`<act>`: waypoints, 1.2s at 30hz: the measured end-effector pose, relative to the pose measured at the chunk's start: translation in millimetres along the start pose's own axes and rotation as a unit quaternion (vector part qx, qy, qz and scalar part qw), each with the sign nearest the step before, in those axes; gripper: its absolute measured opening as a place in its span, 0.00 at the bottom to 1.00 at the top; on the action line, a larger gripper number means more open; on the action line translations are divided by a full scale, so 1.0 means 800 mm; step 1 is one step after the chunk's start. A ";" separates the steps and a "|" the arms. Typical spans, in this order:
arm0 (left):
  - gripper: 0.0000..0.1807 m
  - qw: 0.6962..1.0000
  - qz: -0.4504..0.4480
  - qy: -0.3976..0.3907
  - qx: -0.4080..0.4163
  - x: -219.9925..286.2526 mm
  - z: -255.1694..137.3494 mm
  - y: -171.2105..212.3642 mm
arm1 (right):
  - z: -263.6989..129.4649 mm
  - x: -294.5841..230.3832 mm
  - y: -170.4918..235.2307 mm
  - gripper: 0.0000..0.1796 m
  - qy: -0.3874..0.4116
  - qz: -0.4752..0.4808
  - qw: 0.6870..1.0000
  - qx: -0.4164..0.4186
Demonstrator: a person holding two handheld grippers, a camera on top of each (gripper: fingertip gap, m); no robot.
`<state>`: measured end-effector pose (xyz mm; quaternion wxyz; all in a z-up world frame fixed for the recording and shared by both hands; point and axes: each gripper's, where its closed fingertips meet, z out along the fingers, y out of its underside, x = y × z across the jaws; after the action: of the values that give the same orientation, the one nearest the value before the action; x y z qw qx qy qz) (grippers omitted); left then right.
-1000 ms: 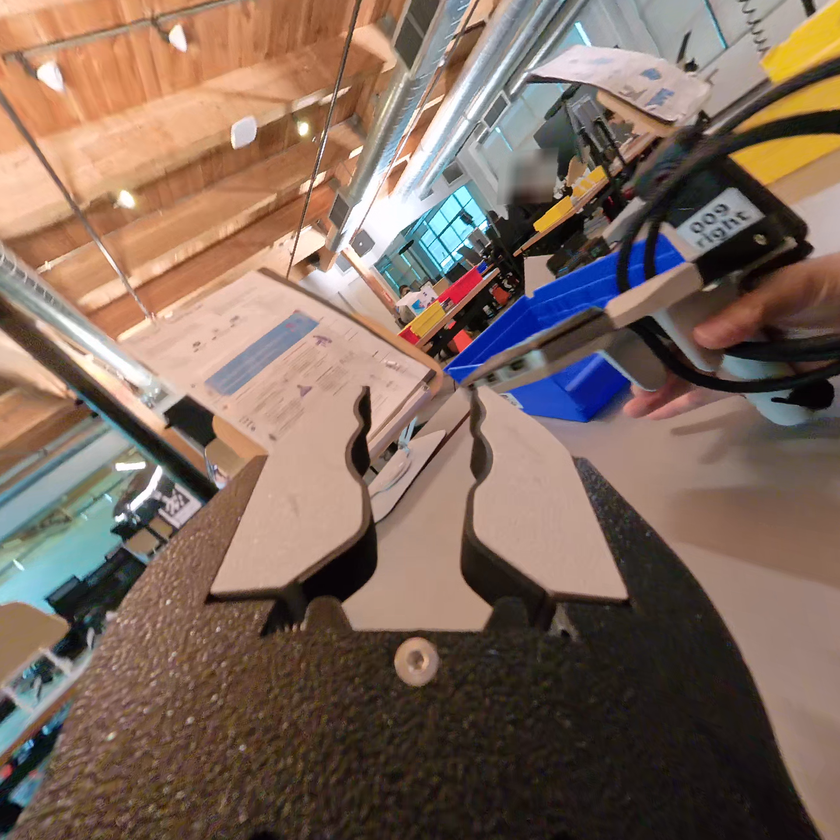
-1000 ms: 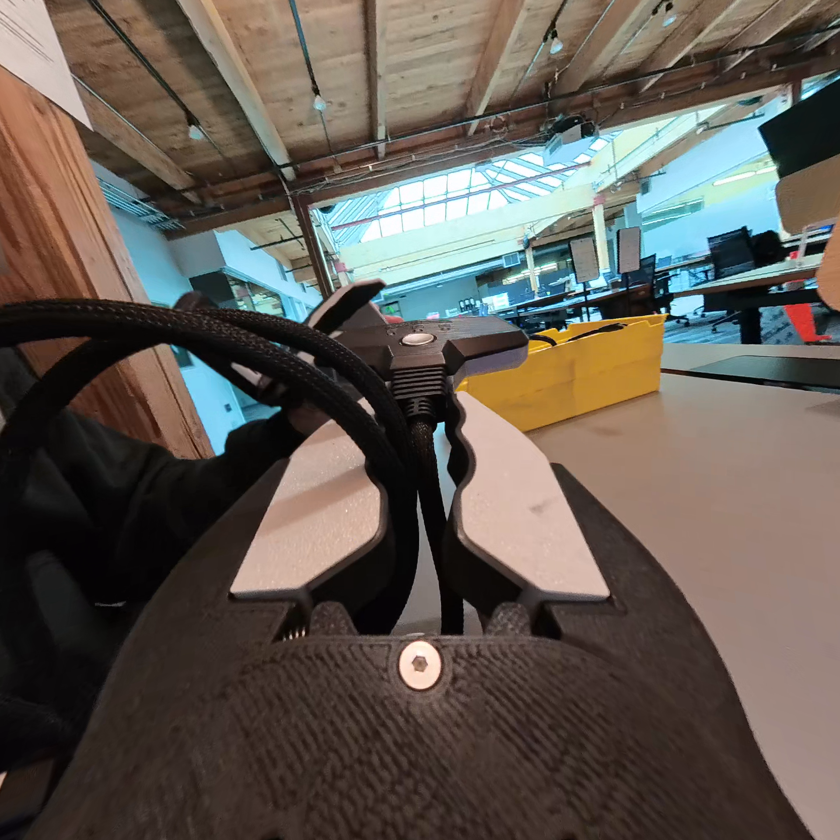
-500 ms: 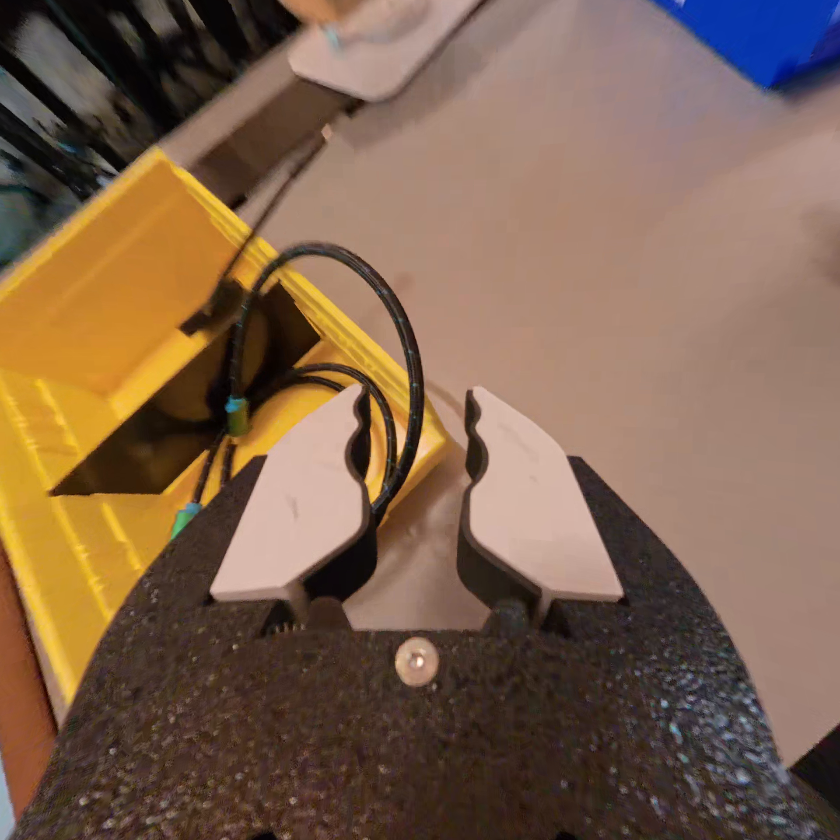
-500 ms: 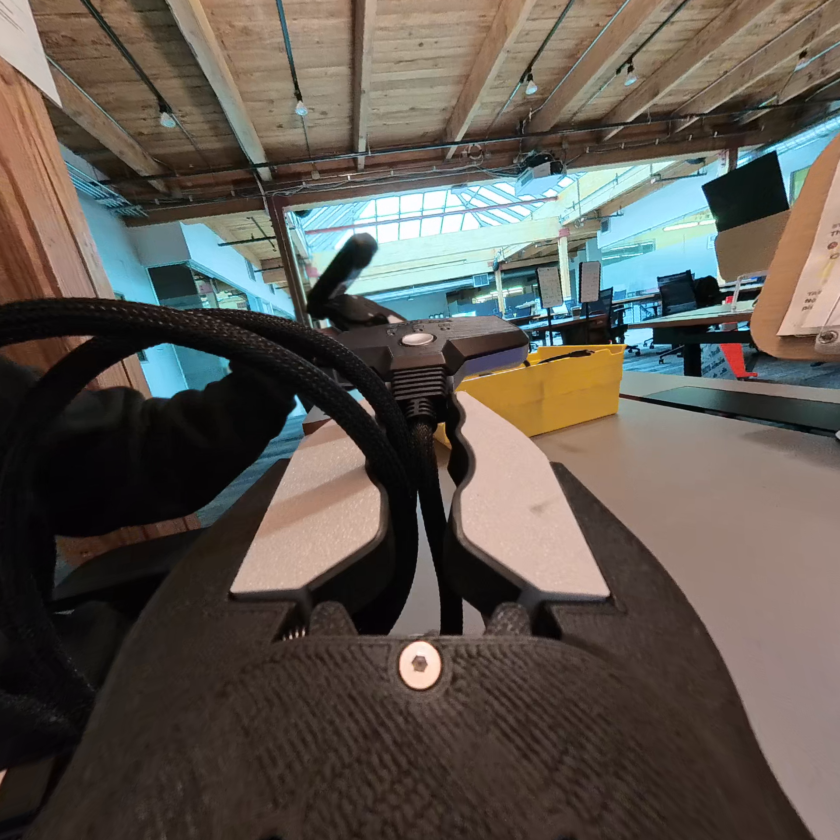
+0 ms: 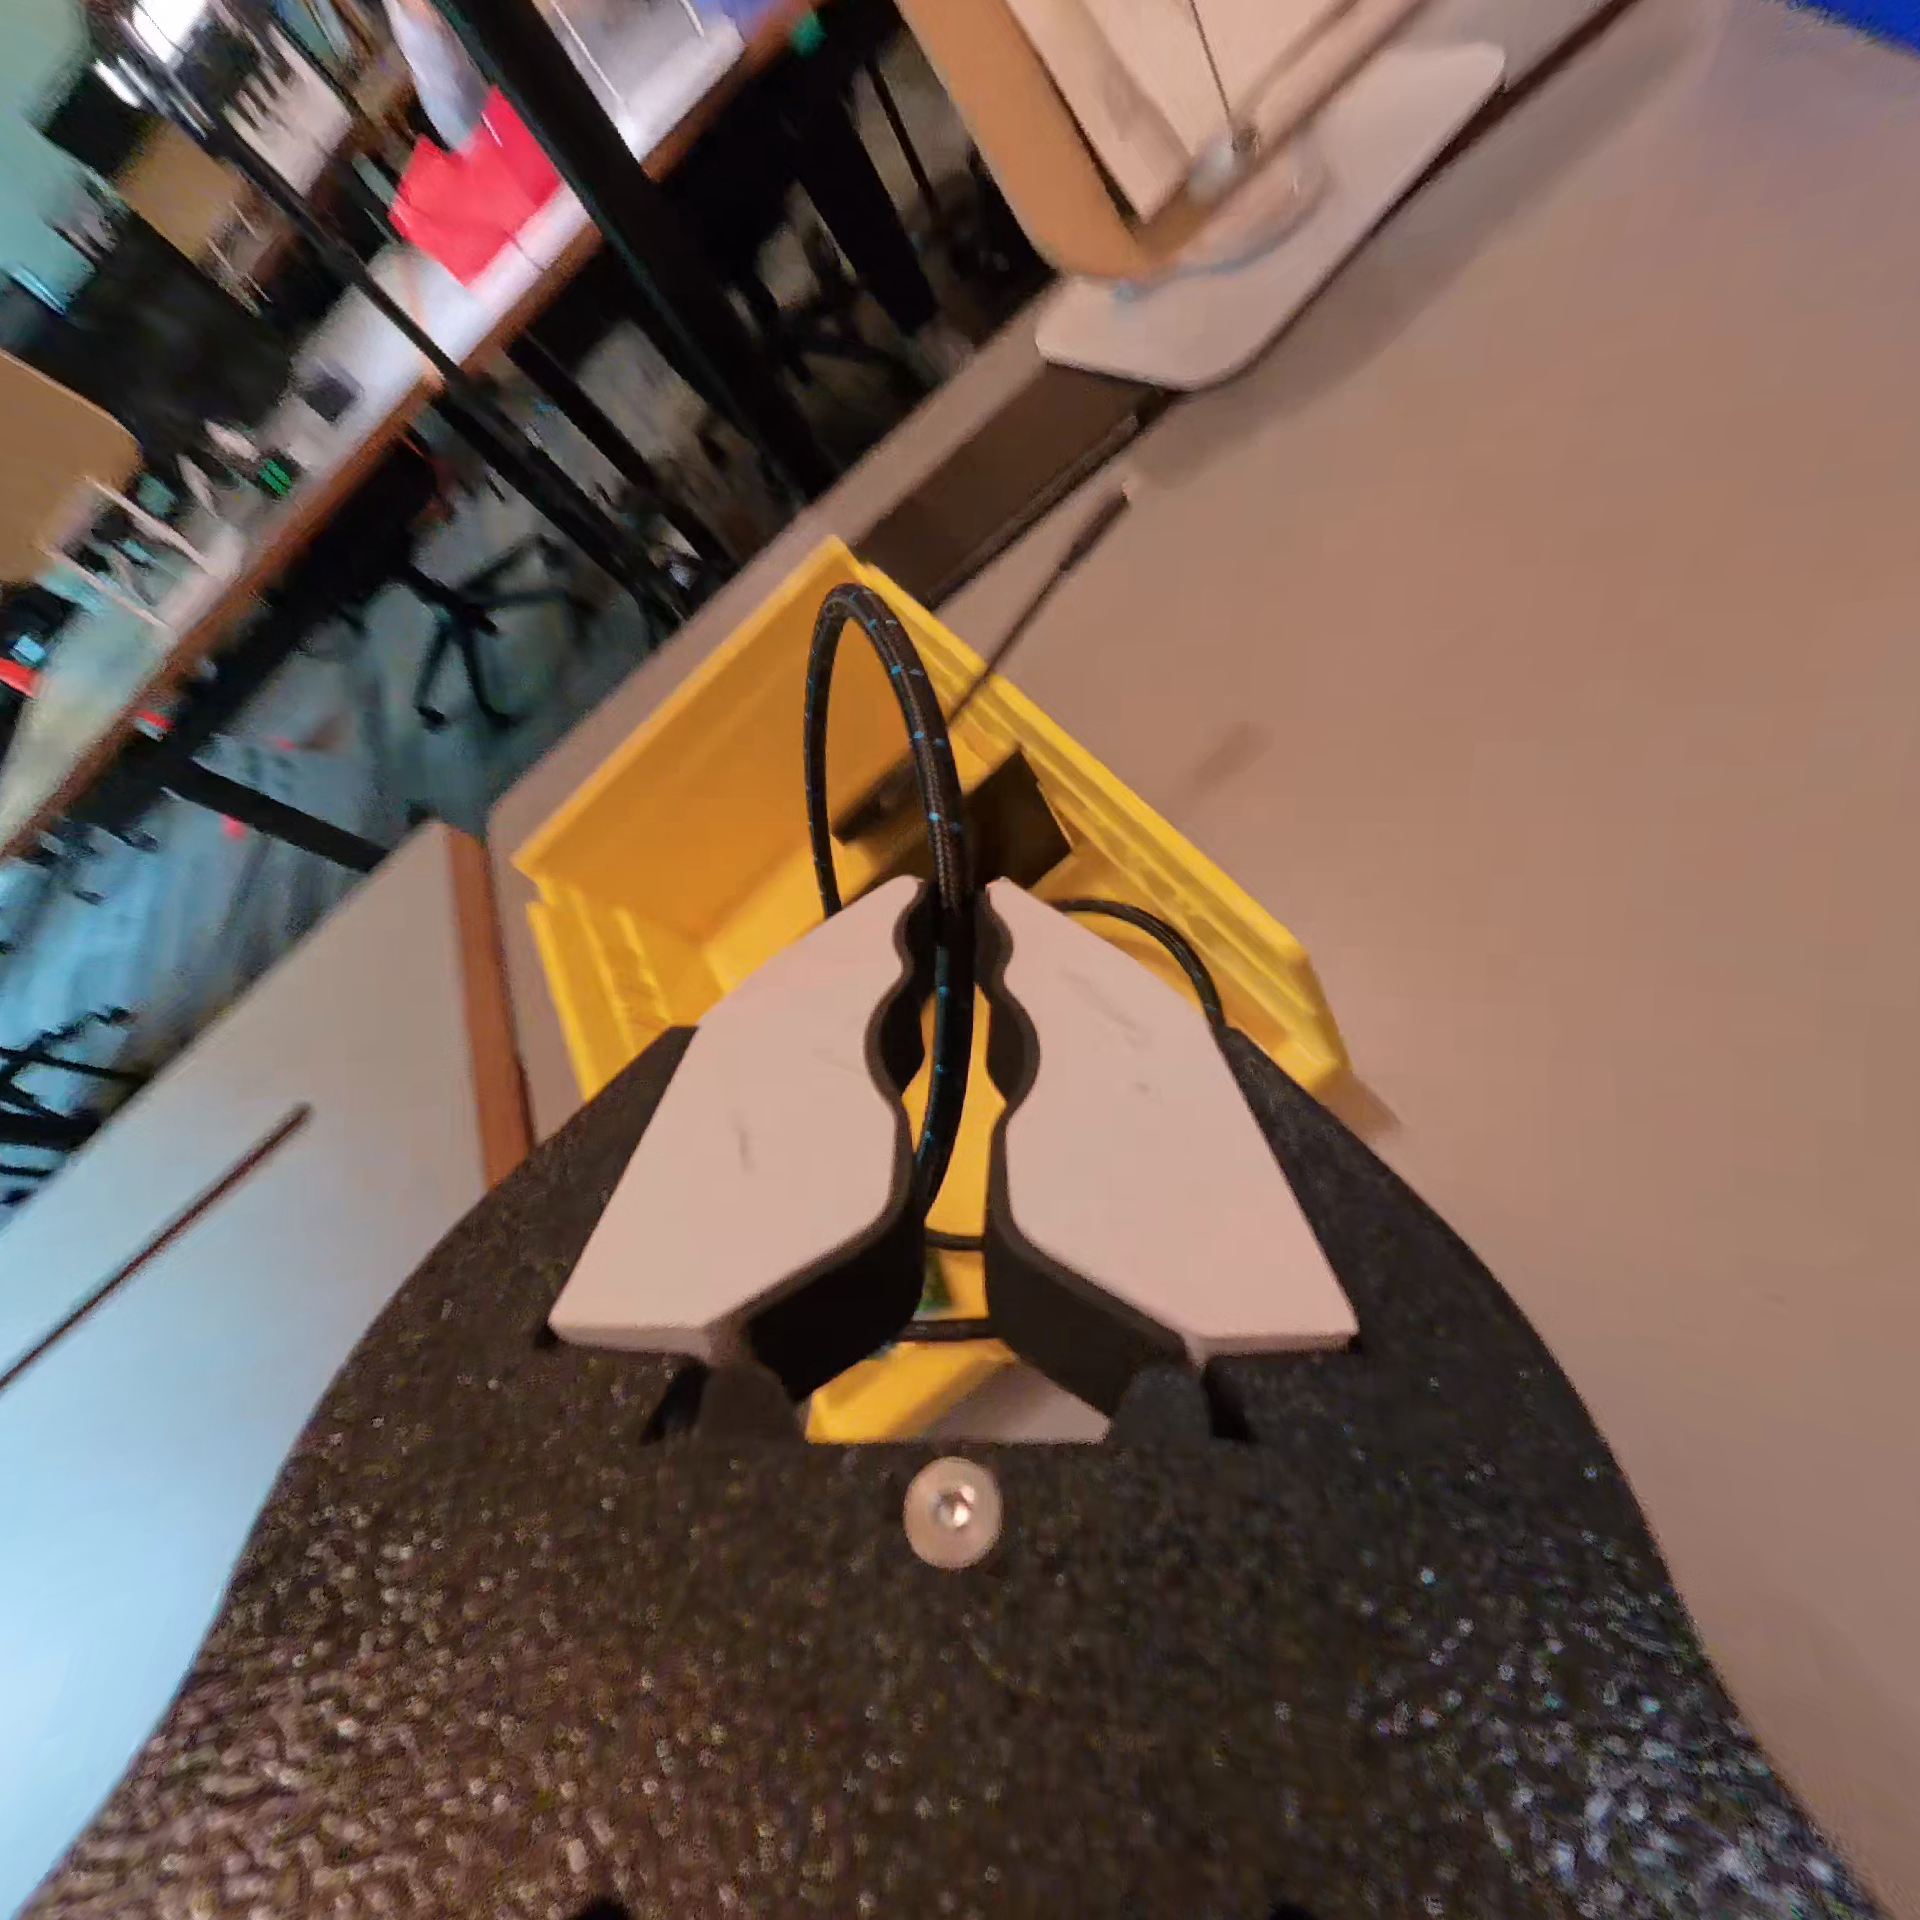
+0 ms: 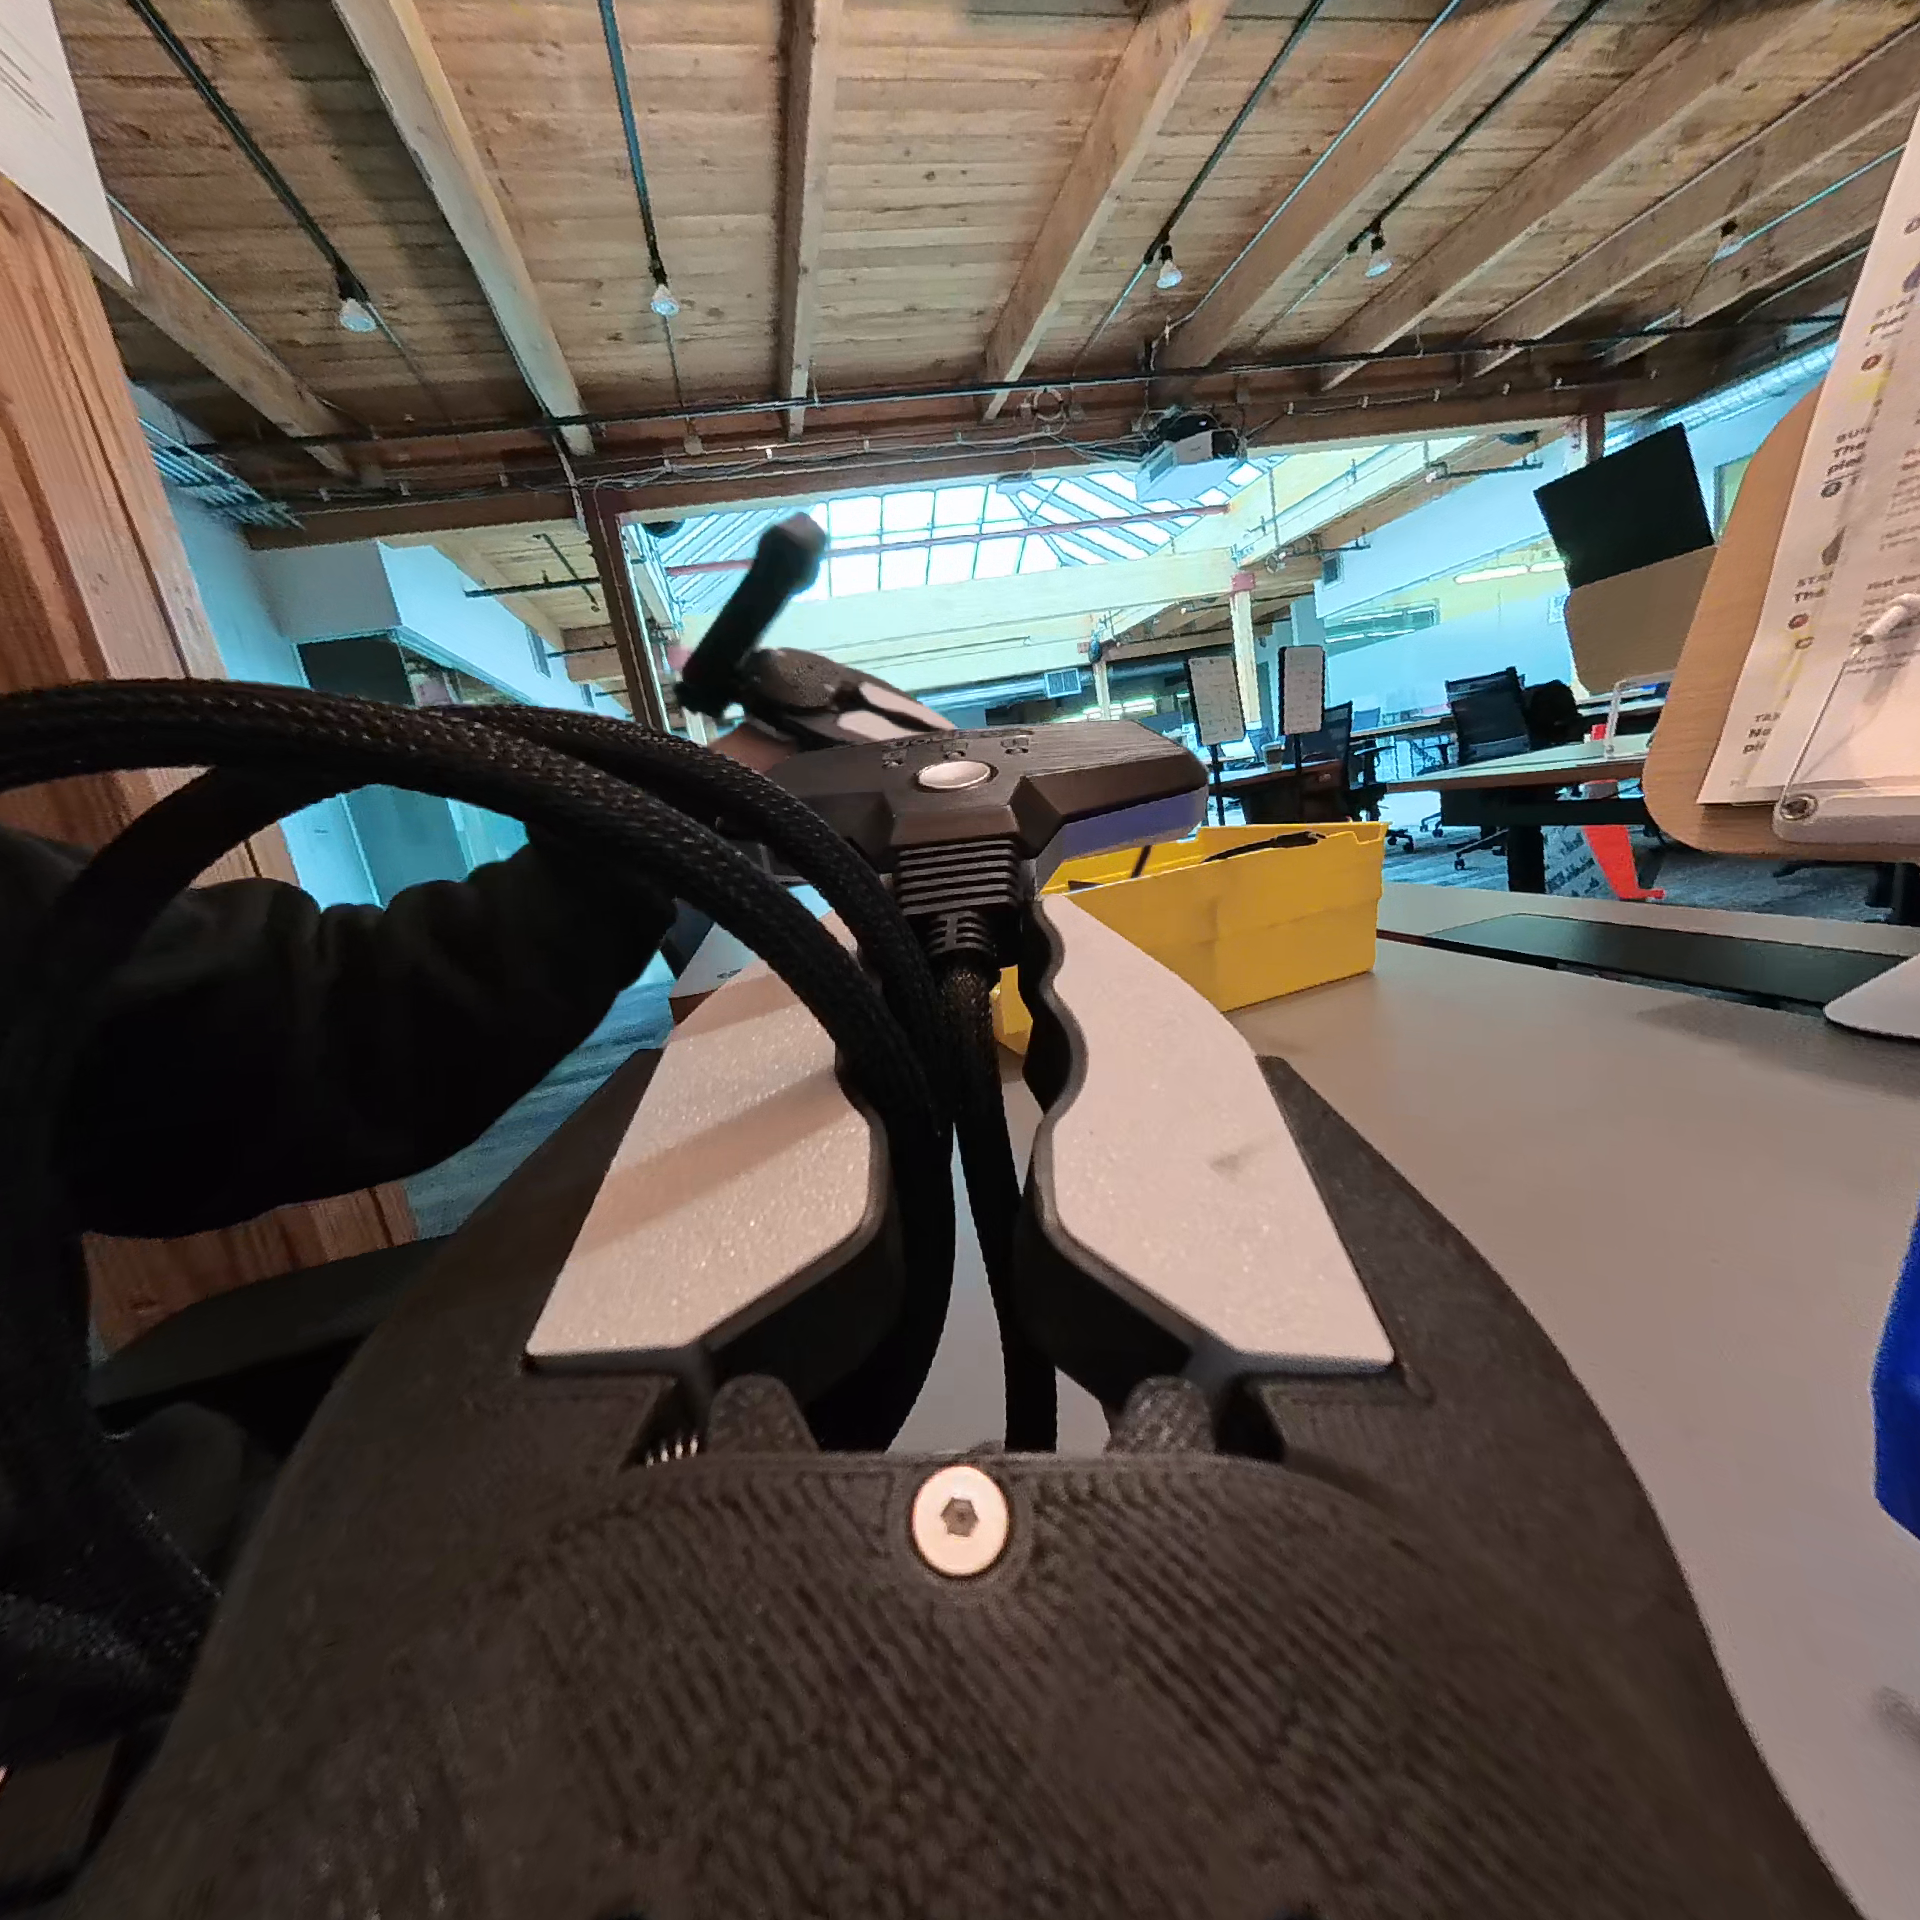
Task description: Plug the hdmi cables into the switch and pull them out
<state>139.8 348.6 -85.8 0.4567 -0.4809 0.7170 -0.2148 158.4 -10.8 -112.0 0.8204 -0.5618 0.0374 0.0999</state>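
Note:
My left gripper (image 5: 954, 899) points down at a yellow bin (image 5: 717, 821) and its fingers are closed on a thin black braided cable with blue flecks (image 5: 883, 644) that loops up out of the bin. My right gripper (image 6: 971, 935) is shut on the ribbed neck of the black HDMI switch (image 6: 987, 790), holding it just above the grey table. A thick black braided cable (image 6: 582, 790) curves off to the left from the switch. The left gripper (image 6: 790, 665) and a black sleeve show behind the switch in the right wrist view.
The yellow bin (image 6: 1247, 914) stands on the grey table (image 6: 1610, 1143) beyond the switch. A clipboard stand with papers (image 6: 1787, 623) is at the right, its base (image 5: 1247, 291) past the bin. A blue bin edge (image 6: 1896, 1382) sits at the far right. A wooden post (image 6: 62, 623) is at the left.
My left gripper swung down from facing the ceiling to the yellow bin and closed its fingers around the thin cable loop. My right gripper kept hold of the switch and turned slightly.

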 end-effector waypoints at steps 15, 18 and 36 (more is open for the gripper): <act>0.03 0.889 0.356 0.108 0.267 0.231 -0.092 -0.093 | -0.038 0.003 -0.046 0.13 0.012 -0.003 0.996 0.093; 0.03 0.856 0.410 0.153 0.275 0.310 -0.079 -0.051 | -0.041 0.003 -0.047 0.12 0.015 -0.007 0.995 0.095; 0.06 0.886 0.327 0.268 0.188 0.346 -0.048 0.065 | -0.033 -0.001 -0.037 0.13 0.008 -0.012 0.997 0.074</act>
<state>47.9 121.6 -230.3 0.3731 -0.0478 0.8750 -0.3047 165.2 -45.8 -94.3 0.8607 -0.5003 0.0449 0.0827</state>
